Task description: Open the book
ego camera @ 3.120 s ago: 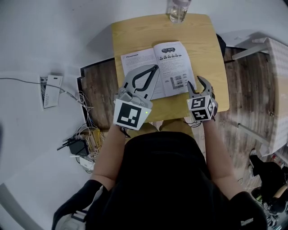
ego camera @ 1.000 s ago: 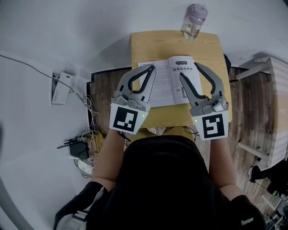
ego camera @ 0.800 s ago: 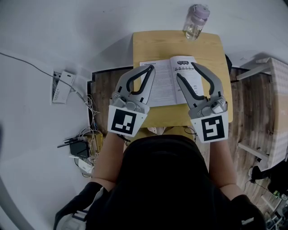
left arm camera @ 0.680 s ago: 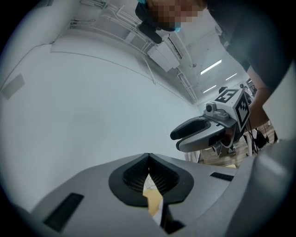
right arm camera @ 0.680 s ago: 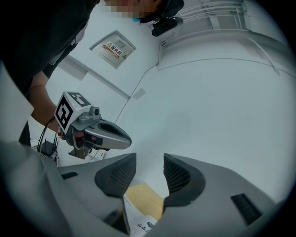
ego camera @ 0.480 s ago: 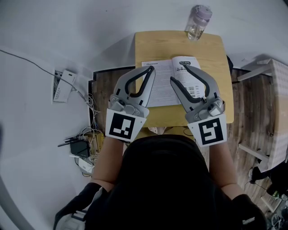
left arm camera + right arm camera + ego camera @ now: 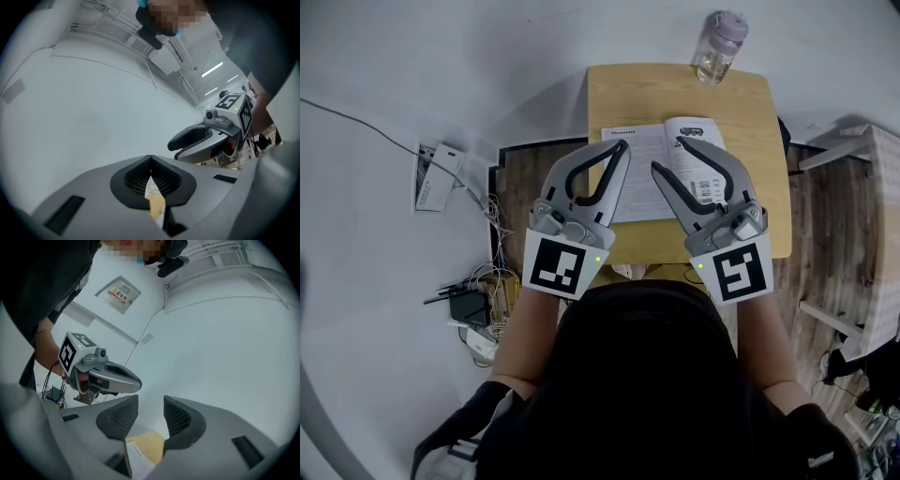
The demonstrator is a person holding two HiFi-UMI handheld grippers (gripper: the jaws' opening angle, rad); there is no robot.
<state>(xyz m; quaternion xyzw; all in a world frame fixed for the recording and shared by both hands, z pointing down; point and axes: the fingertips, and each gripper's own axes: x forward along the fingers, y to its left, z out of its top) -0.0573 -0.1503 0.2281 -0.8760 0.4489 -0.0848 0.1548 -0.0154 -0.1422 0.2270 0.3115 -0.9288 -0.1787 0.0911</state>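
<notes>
The book [image 7: 649,167] lies open and flat on the small wooden table [image 7: 750,103], its printed pages up. Both grippers are held up in the air over the table's near half, above the book and touching nothing. My left gripper [image 7: 623,146] is shut, its tips meeting with nothing between them [image 7: 150,160]. My right gripper [image 7: 667,156] stands open with an empty gap [image 7: 151,409]. Under the right gripper's jaws show a strip of page [image 7: 139,459] and the table top [image 7: 151,440]. Each gripper view shows the other gripper [image 7: 211,138] [image 7: 101,373] beside it.
A clear bottle with a lilac cap [image 7: 719,45] stands at the table's far edge. On the floor to the left lie a white power strip [image 7: 437,176] and a tangle of cables and adapters [image 7: 473,305]. White furniture [image 7: 862,155] stands to the right.
Both grippers have risen from beside the book and come closer together; the right one has drifted left over the right page. The book has not moved.
</notes>
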